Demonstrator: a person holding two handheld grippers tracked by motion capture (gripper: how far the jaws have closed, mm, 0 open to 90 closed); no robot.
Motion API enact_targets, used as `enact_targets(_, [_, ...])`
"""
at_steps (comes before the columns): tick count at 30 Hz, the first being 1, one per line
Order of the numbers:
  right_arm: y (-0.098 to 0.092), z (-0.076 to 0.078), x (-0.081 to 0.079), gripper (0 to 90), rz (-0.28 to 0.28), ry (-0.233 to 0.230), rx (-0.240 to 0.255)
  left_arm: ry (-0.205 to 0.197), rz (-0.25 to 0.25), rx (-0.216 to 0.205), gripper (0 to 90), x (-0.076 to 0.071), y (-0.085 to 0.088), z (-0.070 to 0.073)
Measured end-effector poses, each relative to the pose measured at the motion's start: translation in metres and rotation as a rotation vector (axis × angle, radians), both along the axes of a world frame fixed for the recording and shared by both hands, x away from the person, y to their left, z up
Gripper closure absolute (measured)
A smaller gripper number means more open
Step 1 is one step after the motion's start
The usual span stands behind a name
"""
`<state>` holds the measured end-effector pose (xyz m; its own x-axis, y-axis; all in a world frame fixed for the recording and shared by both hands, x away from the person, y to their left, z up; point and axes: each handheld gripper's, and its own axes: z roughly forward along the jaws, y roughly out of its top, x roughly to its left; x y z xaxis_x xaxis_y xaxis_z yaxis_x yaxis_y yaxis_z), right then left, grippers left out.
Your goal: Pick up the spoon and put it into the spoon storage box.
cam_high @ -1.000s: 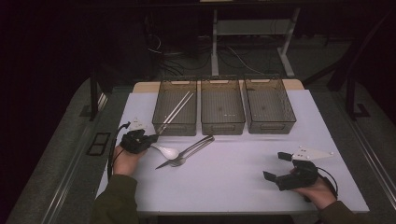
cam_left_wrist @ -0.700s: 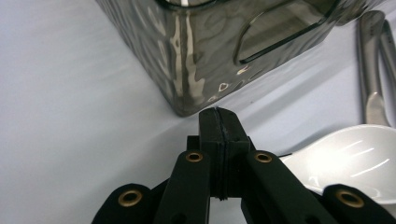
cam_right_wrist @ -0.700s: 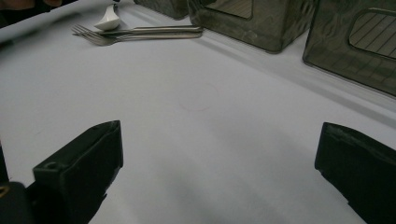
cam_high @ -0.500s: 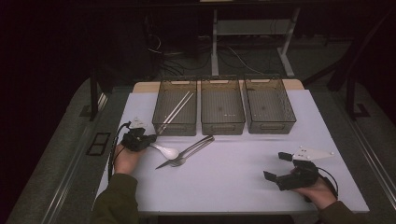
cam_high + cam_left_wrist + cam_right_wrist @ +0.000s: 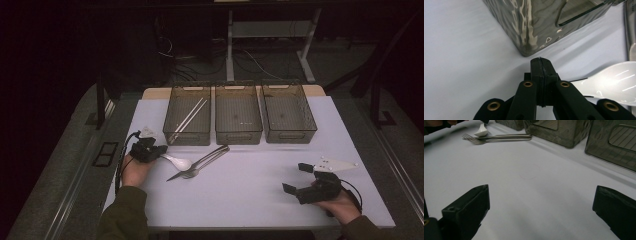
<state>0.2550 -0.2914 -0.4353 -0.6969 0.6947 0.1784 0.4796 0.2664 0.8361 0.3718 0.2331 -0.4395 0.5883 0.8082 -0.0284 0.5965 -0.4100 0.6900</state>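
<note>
A white spoon (image 5: 180, 162) (image 5: 614, 82) lies on the pale table cover at the front left. Its handle runs in behind the right jaw of my left gripper (image 5: 161, 150) (image 5: 541, 61). That gripper's jaws are pressed flat together, tips close to the corner of the left bin (image 5: 529, 32); nothing shows between the pads. Two metal forks (image 5: 205, 161) (image 5: 496, 138) lie side by side just right of the spoon. At the front right my right gripper (image 5: 295, 177) (image 5: 542, 192) rests low over bare cover with its jaws wide apart and nothing between them.
Three dark see-through bins stand in a row at the back: the left bin (image 5: 190, 136) holds a pair of chopsticks (image 5: 187, 120), beside it the middle bin (image 5: 238, 136) and the right bin (image 5: 290, 136). The table edge runs along the front, near both forearms.
</note>
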Motion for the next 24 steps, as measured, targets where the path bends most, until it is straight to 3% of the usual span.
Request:
enact_targets(11, [-0.001, 0.001, -0.001, 1.0, 0.0, 0.0, -0.002, 0.021, -0.002, 0.005, 88.8, -0.013, 0.008, 0.001])
enact_targets(19, [-0.001, 0.001, -0.002, 1.0, -0.003, -0.002, 0.001, 0.056, -0.023, 0.035, 88.8, -0.024, 0.008, 0.002])
enact_targets(24, [-0.001, 0.001, -0.002, 1.0, -0.005, -0.002, 0.001, 0.069, -0.016, 0.02, 88.8, -0.033, 0.008, 0.001])
